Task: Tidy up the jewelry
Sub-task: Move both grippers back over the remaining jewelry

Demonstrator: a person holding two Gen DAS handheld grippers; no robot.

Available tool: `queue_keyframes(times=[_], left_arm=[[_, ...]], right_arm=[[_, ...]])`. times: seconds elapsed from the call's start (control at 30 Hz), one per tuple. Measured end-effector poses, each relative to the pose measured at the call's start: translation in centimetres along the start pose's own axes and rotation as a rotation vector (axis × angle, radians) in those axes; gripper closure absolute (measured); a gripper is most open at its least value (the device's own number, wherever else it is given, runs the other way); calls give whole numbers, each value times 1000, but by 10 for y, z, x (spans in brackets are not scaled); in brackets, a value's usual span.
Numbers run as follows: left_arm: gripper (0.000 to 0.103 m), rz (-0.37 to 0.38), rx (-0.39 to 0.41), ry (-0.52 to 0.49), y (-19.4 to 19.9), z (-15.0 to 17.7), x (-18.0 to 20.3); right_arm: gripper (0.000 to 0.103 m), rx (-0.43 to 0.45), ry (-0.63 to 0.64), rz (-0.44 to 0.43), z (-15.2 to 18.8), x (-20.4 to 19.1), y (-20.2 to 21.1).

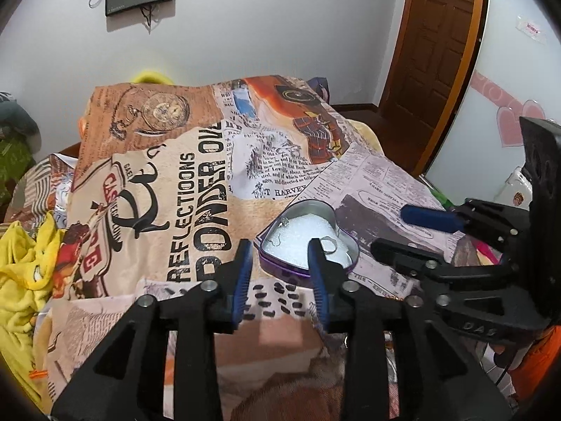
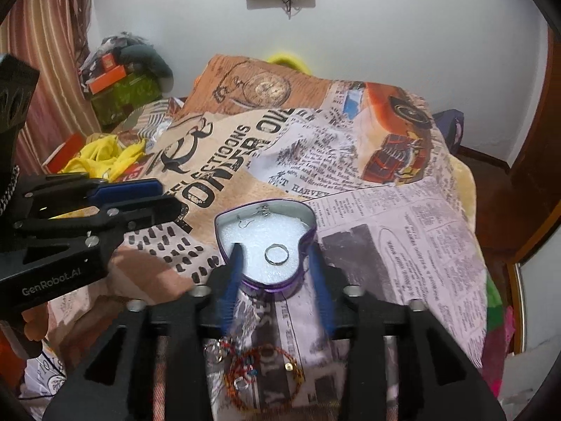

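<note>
Bedroom w/ white walls and a brown wood door [image 1: 431,45]; work surface is a bed under a newspaper-collage print blanket [image 2: 403,231]. Purple heart-shaped tin w/ white foam lining [image 2: 228,242] sits mid-blanket. Silver ring [image 2: 276,254] lies on the foam, thin hook earrings [image 2: 256,215] toward the tin's 12 o'clock. Right gripper [image 2: 275,263] has fingers spread, holding nothing, straddling the tin's point. Left gripper [image 1: 280,259] also spread and holding nothing, at the tin's 9 o'clock.

Red-orange beaded bracelet w/ charms [image 2: 263,375] lies on the blanket at 6 o'clock, under the right gripper; probably next. Approach low, pinch one strand, lift slow so the charms don't snag.

Readable: "GenRobot.AI" on left gripper body; "REFLECTIOONS", "PONDER OV…", "T HARVEY" on the blanket.
</note>
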State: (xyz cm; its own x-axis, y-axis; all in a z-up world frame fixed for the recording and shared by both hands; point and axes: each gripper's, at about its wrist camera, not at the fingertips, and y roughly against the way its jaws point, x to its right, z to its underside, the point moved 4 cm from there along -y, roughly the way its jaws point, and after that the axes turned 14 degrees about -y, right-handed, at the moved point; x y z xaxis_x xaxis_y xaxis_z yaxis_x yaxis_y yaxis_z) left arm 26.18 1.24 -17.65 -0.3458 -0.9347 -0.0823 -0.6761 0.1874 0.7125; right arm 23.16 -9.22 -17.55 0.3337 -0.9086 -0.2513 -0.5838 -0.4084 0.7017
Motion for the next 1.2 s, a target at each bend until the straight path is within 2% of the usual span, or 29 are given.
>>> queue_keyframes(times=[0.33,0.6,0.97,1.2], left_arm=[[70,2,-28,-15,20,18,19],[70,39,-89,-37,14,39,42],[70,90,-183,-20,0,77,61],[70,148,-191,-38,-8,82,74]], right_arm=[[55,23,-30,35,12,11,28],[55,12,-42,60,31,20,40],[55,-93,-71,72,72,32,25],[55,-153,-77,91,87,41,8]])
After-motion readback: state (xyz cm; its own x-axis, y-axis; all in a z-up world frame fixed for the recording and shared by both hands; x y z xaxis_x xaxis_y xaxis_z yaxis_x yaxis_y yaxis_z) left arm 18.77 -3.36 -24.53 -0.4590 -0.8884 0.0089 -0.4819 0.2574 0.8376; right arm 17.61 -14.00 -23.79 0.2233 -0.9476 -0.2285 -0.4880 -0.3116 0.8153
